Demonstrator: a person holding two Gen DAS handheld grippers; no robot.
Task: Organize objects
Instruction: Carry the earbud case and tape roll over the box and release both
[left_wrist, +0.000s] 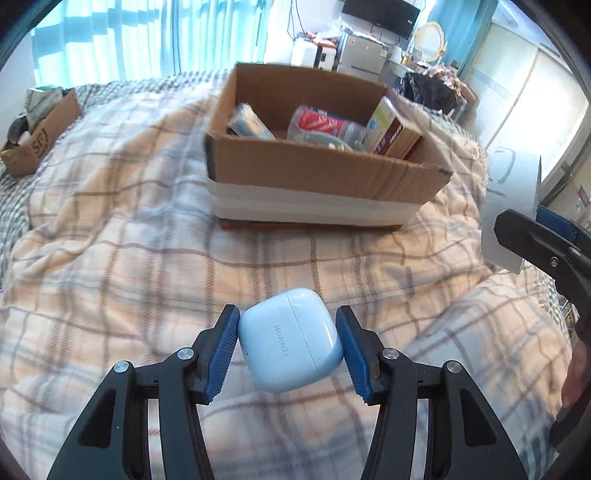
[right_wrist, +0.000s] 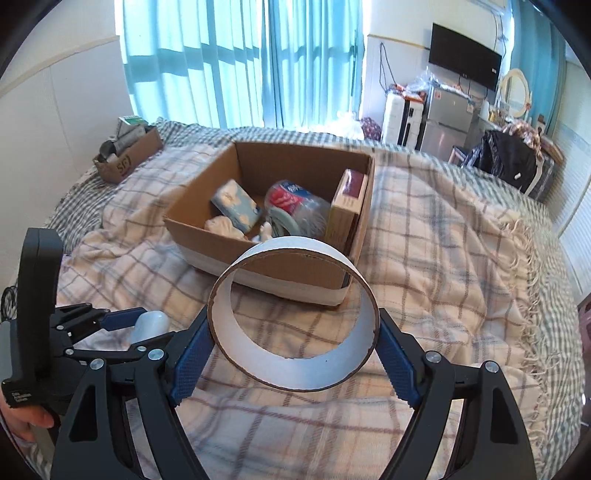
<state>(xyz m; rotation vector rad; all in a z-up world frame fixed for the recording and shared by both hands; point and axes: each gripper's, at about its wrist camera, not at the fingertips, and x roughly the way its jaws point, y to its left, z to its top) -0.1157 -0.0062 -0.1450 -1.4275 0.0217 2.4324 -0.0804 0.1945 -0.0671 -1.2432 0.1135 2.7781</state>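
Note:
My left gripper (left_wrist: 290, 347) is shut on a light blue Huawei earbud case (left_wrist: 291, 341) and holds it above the plaid blanket, in front of an open cardboard box (left_wrist: 325, 173). My right gripper (right_wrist: 293, 347) is shut on a white tape roll (right_wrist: 258, 365), its ring facing the camera, in front of the same box (right_wrist: 295, 269). The box holds a tissue pack (right_wrist: 236, 206), a plastic-wrapped red item (right_wrist: 295, 203) and a tall carton (right_wrist: 345, 206). The right gripper with the roll shows at the right edge of the left wrist view (left_wrist: 517, 221). The left gripper with the case shows in the right wrist view (right_wrist: 147, 326).
A smaller cardboard box (right_wrist: 125, 158) with items stands at the far left of the bed. The plaid blanket (right_wrist: 443, 258) covers the bed. Beyond are blue curtains, a small fridge (right_wrist: 447, 122), a wall TV and a dark chair with clothes.

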